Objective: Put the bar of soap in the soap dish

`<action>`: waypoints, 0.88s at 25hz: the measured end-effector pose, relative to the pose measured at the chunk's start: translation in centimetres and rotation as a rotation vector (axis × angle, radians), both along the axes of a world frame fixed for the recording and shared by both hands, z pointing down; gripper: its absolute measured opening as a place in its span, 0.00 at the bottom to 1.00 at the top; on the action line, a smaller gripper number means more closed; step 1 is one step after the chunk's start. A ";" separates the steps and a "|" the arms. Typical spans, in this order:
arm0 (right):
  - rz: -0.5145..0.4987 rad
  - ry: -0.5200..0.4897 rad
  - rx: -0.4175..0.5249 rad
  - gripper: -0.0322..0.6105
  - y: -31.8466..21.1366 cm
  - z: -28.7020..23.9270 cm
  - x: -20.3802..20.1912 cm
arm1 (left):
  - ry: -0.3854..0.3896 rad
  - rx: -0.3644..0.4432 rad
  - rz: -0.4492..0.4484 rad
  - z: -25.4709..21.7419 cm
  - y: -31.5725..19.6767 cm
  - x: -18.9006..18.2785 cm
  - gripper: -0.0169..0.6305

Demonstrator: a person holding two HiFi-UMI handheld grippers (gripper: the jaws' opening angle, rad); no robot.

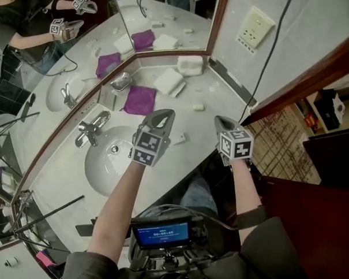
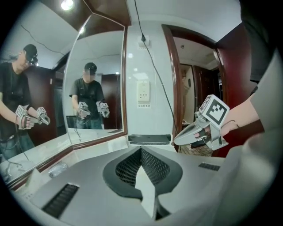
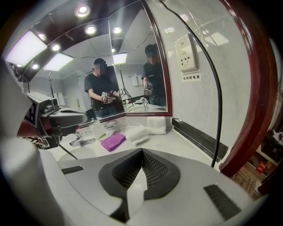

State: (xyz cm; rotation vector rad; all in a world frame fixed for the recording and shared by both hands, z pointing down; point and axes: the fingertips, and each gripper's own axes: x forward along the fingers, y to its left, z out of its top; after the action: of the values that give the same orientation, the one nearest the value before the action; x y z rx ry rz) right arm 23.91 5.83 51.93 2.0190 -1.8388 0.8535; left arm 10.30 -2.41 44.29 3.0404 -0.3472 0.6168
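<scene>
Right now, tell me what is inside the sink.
The sink shows a bare white bowl with only its drain; no soap is visible in it. The left tongs and forearm cover its right side, so that part cannot be checked.

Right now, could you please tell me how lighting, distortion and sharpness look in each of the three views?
Head view: even light, sharp, little glare on the counter. Left gripper view: strong fisheye with black corners, a ceiling lamp flares, the near left claw looks soft. Right gripper view: the same fisheye bends the mirror frame; ceiling lamps bloom white.
</scene>
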 end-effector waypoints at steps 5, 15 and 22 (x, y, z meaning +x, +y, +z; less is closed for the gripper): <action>-0.013 0.015 -0.024 0.06 0.3 0.6 -0.9 | 0.012 0.005 -0.115 -2.4 -1.5 -6.6 0.03; -0.026 0.042 -0.048 0.06 -0.1 0.2 -1.0 | 0.056 0.024 -0.361 -6.8 -3.3 -21.6 0.03; -0.045 0.048 -0.050 0.06 -1.4 0.0 -1.8 | 0.102 0.017 -0.533 -9.5 -2.6 -29.3 0.03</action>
State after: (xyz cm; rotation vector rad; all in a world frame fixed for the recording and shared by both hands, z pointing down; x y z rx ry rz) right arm 22.10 4.46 51.93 1.9437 -1.8114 0.8232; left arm -19.02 -5.04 34.79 2.7836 -1.1051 0.4170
